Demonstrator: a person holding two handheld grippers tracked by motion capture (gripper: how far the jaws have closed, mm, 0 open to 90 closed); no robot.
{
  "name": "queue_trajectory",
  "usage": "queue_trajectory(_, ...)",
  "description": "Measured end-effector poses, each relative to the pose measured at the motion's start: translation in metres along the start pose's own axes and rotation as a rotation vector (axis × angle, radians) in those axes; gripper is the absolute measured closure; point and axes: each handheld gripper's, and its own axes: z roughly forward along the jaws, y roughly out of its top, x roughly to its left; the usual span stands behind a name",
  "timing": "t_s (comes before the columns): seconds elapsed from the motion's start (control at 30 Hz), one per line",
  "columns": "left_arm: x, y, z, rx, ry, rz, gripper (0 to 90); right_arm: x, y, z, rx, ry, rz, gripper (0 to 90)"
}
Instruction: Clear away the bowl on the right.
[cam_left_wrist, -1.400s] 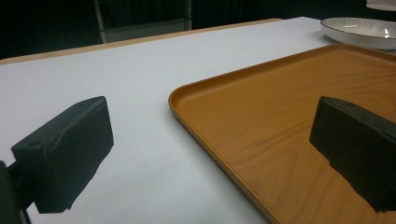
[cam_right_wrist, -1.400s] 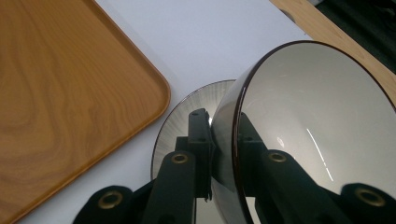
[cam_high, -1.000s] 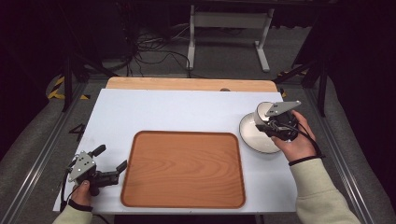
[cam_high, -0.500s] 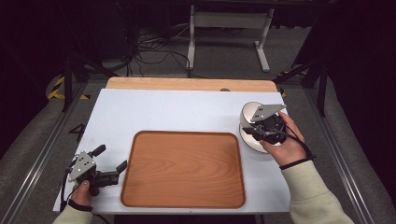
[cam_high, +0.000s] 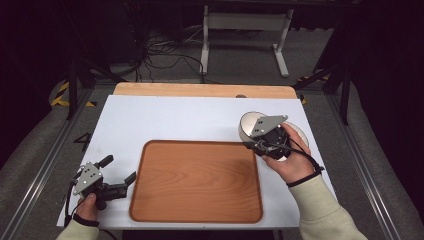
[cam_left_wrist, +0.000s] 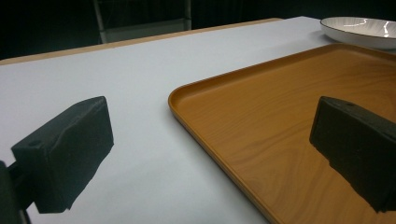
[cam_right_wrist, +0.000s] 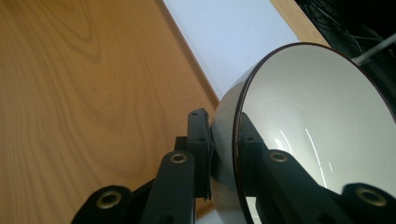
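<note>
Bowl (cam_right_wrist: 317, 140) rim pinched between right hand-held gripper (cam_right_wrist: 224, 154) jaws, above tray (cam_right_wrist: 84, 93)

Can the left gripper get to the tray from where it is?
Probably yes. The left hand-held gripper sits open just beside the tray, with bare white table between them. The bowl is off in the right hand-held gripper.
</note>
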Motion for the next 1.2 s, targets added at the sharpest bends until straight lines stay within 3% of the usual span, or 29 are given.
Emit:
queue_trajectory(0.4, 0.0, 0.0, 0.0, 0.0, -0.002, 0.005, 0.3, 0.024, 0.025, 0.008, -0.014, 0.058, -0.071, 80.6)
queue_trajectory(1.2, -0.001, 0.0, 0.0, -0.002, -0.002, 0.006, 0.3, 0.053, 0.064, 0.023, -0.045, 0.132, -0.139, 80.2)
